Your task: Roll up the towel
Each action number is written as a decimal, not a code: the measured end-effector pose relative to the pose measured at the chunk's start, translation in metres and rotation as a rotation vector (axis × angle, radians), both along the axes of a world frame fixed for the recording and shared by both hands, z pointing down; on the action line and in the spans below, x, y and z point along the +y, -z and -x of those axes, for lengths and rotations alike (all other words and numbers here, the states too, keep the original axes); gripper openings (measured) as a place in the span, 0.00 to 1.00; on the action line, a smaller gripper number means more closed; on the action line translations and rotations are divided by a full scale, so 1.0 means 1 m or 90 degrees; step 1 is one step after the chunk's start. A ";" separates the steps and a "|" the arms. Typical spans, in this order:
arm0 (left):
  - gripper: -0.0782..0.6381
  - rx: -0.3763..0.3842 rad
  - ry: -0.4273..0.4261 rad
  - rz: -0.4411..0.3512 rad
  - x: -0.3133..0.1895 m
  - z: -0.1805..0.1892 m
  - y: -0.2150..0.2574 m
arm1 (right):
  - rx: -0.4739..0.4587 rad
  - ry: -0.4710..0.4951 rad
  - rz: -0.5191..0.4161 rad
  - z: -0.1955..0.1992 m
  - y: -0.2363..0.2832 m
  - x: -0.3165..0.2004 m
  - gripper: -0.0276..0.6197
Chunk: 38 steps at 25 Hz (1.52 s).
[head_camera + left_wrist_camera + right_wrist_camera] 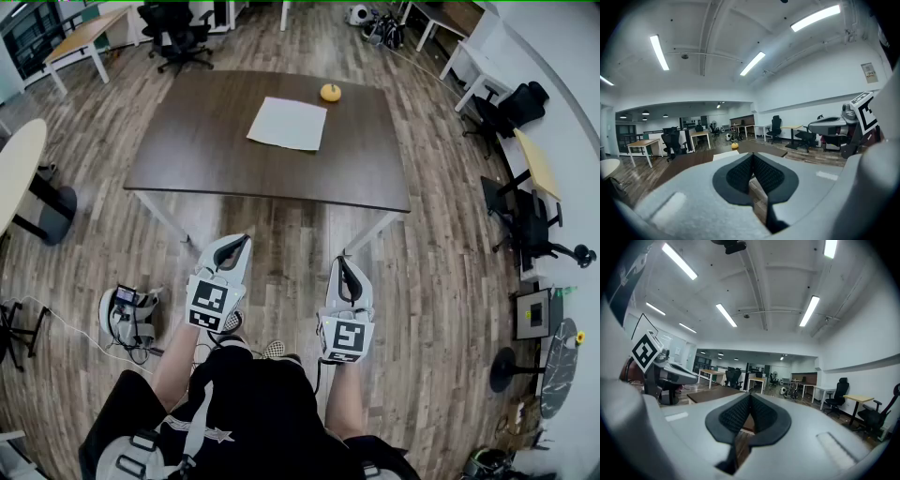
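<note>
A pale towel (288,123) lies flat and unrolled on the dark brown table (206,150), toward its far side. In the left gripper view its near edge shows as a light strip (725,154) on the table. My left gripper (242,242) and right gripper (343,263) hover over the wood floor, well short of the table's near edge, side by side. Both are shut with nothing between their jaws; the black pads (752,168) meet in the left gripper view and the pads (750,412) do the same in the right gripper view.
A small orange round object (330,92) sits on the table just beyond the towel. Office chairs (178,37), other desks (80,39) and a round table (17,173) stand around. A device with cables (129,317) lies on the floor at my left.
</note>
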<state>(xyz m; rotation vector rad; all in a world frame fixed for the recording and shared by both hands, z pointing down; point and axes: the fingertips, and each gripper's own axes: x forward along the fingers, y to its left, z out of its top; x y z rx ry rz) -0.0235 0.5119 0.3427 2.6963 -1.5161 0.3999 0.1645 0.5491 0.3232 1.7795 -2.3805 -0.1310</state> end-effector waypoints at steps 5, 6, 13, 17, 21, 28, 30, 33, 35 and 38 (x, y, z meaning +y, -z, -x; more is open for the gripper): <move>0.12 0.000 0.006 0.000 0.000 -0.008 0.001 | -0.008 -0.001 -0.002 -0.009 -0.001 0.000 0.05; 0.12 -0.001 0.007 0.003 -0.001 -0.008 0.001 | -0.008 -0.002 -0.001 -0.009 -0.001 -0.001 0.05; 0.12 -0.013 -0.003 -0.003 -0.030 -0.008 0.000 | 0.002 -0.015 0.012 -0.009 -0.008 -0.025 0.05; 0.12 -0.010 -0.015 0.000 -0.073 -0.002 -0.005 | 0.010 -0.037 0.022 -0.007 -0.014 -0.061 0.05; 0.12 -0.012 -0.039 0.004 -0.130 0.007 -0.013 | 0.016 -0.058 0.024 0.007 -0.019 -0.114 0.05; 0.12 -0.022 -0.078 0.010 -0.233 0.049 -0.010 | 0.015 -0.094 0.033 0.053 -0.019 -0.207 0.05; 0.12 -0.022 -0.087 0.012 -0.260 0.058 -0.011 | 0.017 -0.106 0.044 0.062 -0.024 -0.230 0.05; 0.12 -0.022 -0.102 0.014 -0.296 0.070 -0.015 | 0.018 -0.118 0.043 0.076 -0.025 -0.261 0.05; 0.12 -0.022 -0.110 0.015 -0.315 0.076 -0.019 | 0.024 -0.125 0.046 0.084 -0.029 -0.279 0.05; 0.12 -0.021 -0.124 0.017 -0.341 0.085 -0.027 | 0.034 -0.137 0.052 0.095 -0.036 -0.302 0.05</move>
